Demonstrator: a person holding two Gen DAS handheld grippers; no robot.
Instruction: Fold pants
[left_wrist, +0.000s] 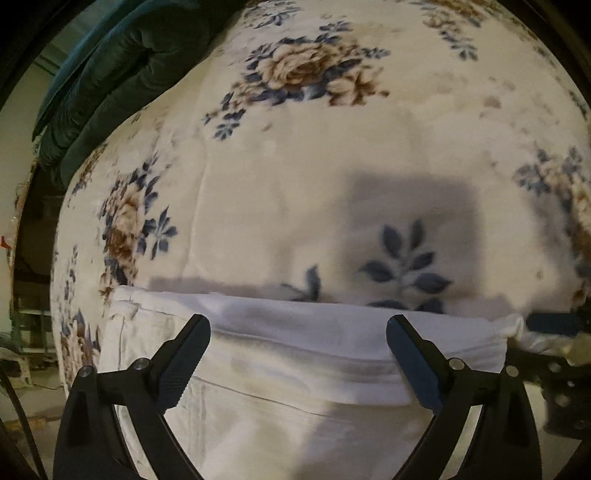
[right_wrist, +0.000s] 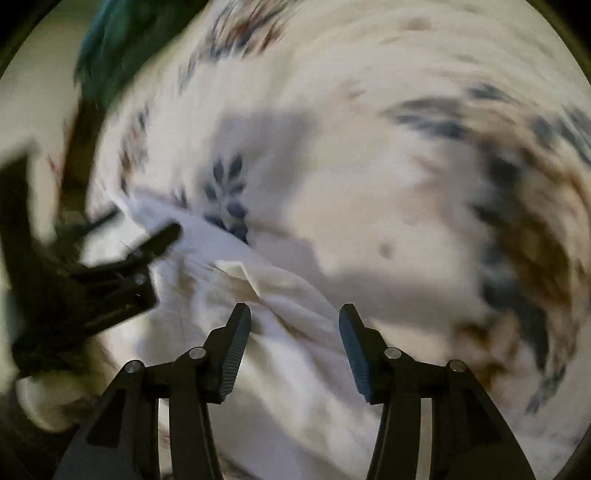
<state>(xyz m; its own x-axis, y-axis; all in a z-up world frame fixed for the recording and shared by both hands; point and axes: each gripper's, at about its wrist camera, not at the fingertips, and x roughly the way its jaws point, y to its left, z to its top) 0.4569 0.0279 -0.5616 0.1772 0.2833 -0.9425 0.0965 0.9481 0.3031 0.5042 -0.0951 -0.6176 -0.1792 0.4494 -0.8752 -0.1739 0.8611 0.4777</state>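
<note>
White pants (left_wrist: 295, 354) lie folded on a floral blanket (left_wrist: 314, 177), their folded edge running across the lower part of the left wrist view. My left gripper (left_wrist: 298, 326) is open just above the pants, holding nothing. In the blurred right wrist view the pants (right_wrist: 280, 354) lie rumpled under my right gripper (right_wrist: 294, 317), which is open and empty over their right edge. The left gripper (right_wrist: 110, 269) shows at the left of that view. A tip of the right gripper (left_wrist: 550, 323) shows at the right edge of the left wrist view.
A dark teal cushion (left_wrist: 122, 74) lies at the blanket's far left; it also shows in the right wrist view (right_wrist: 122, 48). The blanket's left edge drops off to a floor (left_wrist: 22, 387).
</note>
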